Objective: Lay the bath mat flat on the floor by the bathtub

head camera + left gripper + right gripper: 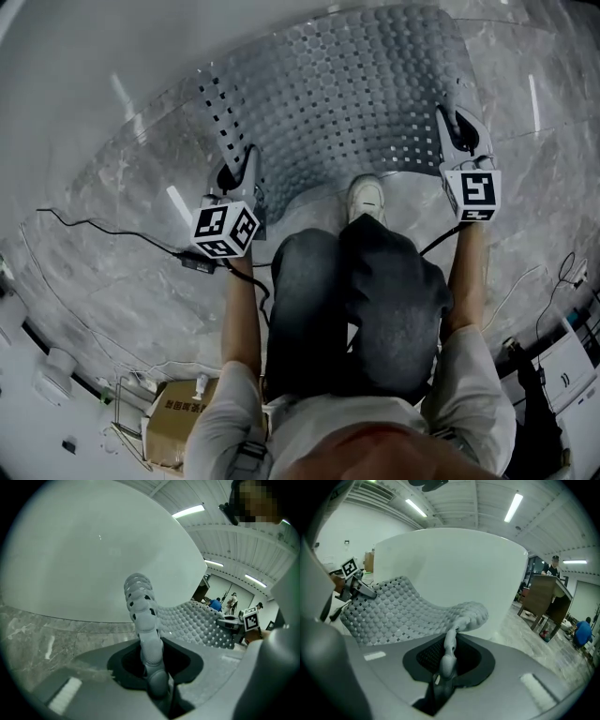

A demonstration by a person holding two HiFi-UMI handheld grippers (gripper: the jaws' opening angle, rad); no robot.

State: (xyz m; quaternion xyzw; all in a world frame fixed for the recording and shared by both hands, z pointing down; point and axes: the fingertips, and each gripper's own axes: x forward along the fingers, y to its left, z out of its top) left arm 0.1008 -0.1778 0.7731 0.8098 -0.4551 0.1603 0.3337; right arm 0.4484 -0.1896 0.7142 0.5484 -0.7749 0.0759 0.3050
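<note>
- Your left gripper (pixel 152 667) has its jaws closed partway, pinching the near left corner of the grey rubber bath mat (pixel 356 94), a bumpy sheet dotted with small square holes.
- In the left gripper view, a strip of the mat stands up out of the jaws, and the rest runs off to the right toward your other hand.
- Your right gripper (pixel 446 660) is closed a little tighter on the near right edge of the mat, and a thin fold of it is squeezed between the jaws.
- In the right gripper view, the mat sags in a shallow curve between the two grippers.
- From the head view, the mat is spread wide in front of you. Its near edge is lifted in both grippers and the sheet bows away from you.
- I cannot tell whether its far edge touches the ground.
- The white, rounded bathtub (pixel 84 550) rises just beyond the mat and fills most of both gripper views.
- The grey marble-patterned tile floor (pixel 122 234) lies under and around the mat.
- You are crouching, with your dark trouser knees between your arms.
- One white shoe (pixel 366 197) is planted just beside the mat's near edge.
- A thin black cable (pixel 103 230) trails across the floor on your left.
- A brown cardboard box (pixel 173 422) sits behind you on the left, well apart from the mat.
</note>
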